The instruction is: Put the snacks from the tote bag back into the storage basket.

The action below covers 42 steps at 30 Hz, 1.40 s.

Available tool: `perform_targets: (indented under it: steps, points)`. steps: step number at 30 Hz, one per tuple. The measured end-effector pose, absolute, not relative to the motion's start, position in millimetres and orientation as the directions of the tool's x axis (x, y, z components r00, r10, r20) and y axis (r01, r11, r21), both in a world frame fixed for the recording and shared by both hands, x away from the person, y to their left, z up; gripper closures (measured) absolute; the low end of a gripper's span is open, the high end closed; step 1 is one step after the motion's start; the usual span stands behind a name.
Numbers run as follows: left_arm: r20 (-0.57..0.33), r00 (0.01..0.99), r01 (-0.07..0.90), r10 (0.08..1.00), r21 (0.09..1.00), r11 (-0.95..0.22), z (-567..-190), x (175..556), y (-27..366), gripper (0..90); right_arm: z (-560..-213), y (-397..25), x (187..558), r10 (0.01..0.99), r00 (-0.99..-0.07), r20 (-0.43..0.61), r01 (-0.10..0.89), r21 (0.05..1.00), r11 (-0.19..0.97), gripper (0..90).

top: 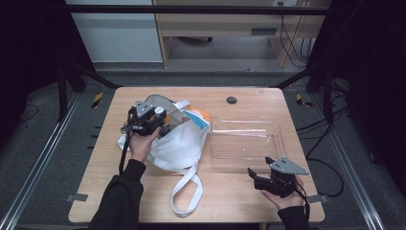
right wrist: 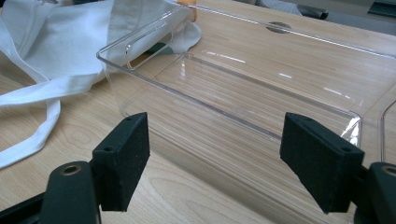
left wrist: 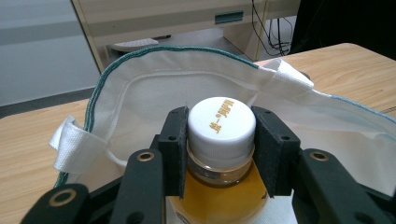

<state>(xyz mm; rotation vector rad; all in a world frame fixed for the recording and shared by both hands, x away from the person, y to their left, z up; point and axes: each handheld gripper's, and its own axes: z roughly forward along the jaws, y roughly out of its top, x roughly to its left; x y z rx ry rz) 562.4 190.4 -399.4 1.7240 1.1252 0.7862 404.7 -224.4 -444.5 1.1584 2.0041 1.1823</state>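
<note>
— While the high view is looking down on the wooden table [top: 143,196], what is going on at the white tote bag [top: 179,143]?

— The left gripper [top: 160,125] is working at the bag's mouth, with a hand [top: 142,146] behind it. The bag is lying slumped at the table's left centre, its strap trailing toward the near edge. A clear plastic tray [top: 275,143] is sitting just to its right, and nothing is lying in it. The right gripper [top: 256,175] is hovering at the tray's near corner.

— And the left gripper view?

— Its jaws are clamping a bottle [left wrist: 219,186] by the neck, pads pressing both sides of the white cap [left wrist: 221,123]. The bottle is standing in the bag's opening, green-trimmed rim [left wrist: 140,58] arching behind it.

— How is the bottle looking?

— Clear plastic, amber liquid filling it up to the shoulder, gold lettering running across the cap. Cap is appearing sealed.

— The right gripper view?

— Both pads are standing wide apart, holding nothing, facing the tray's near wall [right wrist: 224,126] with bag fabric beyond it at the left.

— So how far along is the job?

— Early, by my reading. The bottle is gripped but is sitting at the bag's mouth; lifting it clear and setting it in the tray appear to be what is left. Whether anything else is waiting inside the bag, I cannot tell.
</note>
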Motion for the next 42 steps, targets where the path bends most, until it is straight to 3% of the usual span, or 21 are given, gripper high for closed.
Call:
perform_targets:
  steps: [16,42]
  points:
    - [0.027,0.373,0.349,0.928,0.922,-0.167,-392.2,560.8,193.6,58.6,-445.1,-229.2,401.7,0.878,-0.478,-0.013,0.412,0.880,0.237,24.2]
    - [0.028,0.400,0.296,0.916,0.942,-0.159,-333.3,538.1,202.8,58.7,-446.2,-229.8,401.9,0.880,-0.475,-0.015,0.416,0.877,0.240,23.6]
